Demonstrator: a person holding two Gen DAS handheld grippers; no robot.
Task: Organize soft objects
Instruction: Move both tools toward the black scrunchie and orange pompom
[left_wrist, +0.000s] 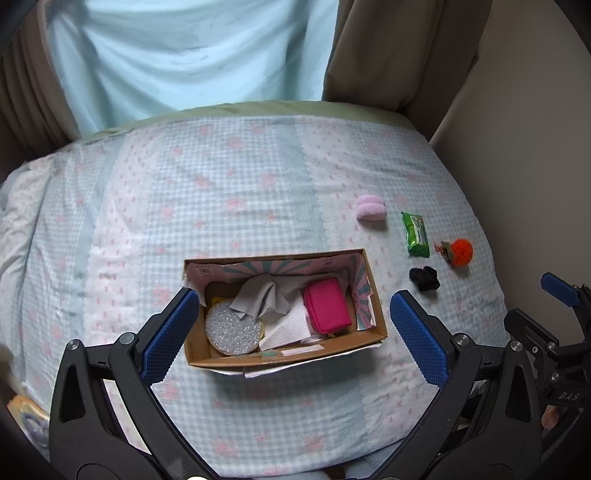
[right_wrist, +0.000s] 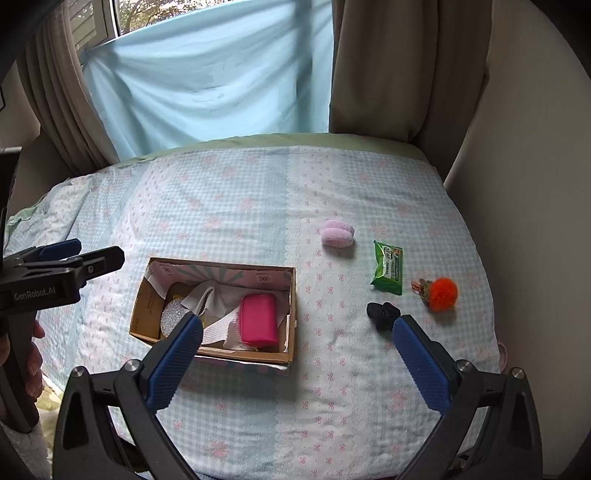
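Note:
A cardboard box (left_wrist: 375, 295) (right_wrist: 293, 310) sits on the bed, holding a pink pouch (left_wrist: 327, 306) (right_wrist: 258, 319), a grey cloth (left_wrist: 258, 295), a glittery round disc (left_wrist: 232, 328) and white paper towel. Right of it lie a pink fuzzy item (left_wrist: 370, 208) (right_wrist: 338, 232), a green wipes pack (left_wrist: 415, 234) (right_wrist: 388, 267), an orange pom-pom (left_wrist: 460, 251) (right_wrist: 441, 293) and a black scrunchie (left_wrist: 424, 277) (right_wrist: 382, 314). My left gripper (left_wrist: 291, 332) is open and empty above the box. My right gripper (right_wrist: 299, 354) is open and empty, near the box's right end, its right finger by the scrunchie.
The bed has a checked blue-and-pink cover (left_wrist: 240, 184) (right_wrist: 229, 206). A light blue sheet (right_wrist: 207, 81) and brown curtains (right_wrist: 399, 70) hang behind it. A wall (right_wrist: 517, 184) borders the bed's right side. The other gripper shows at each view's edge (left_wrist: 557, 291) (right_wrist: 59, 266).

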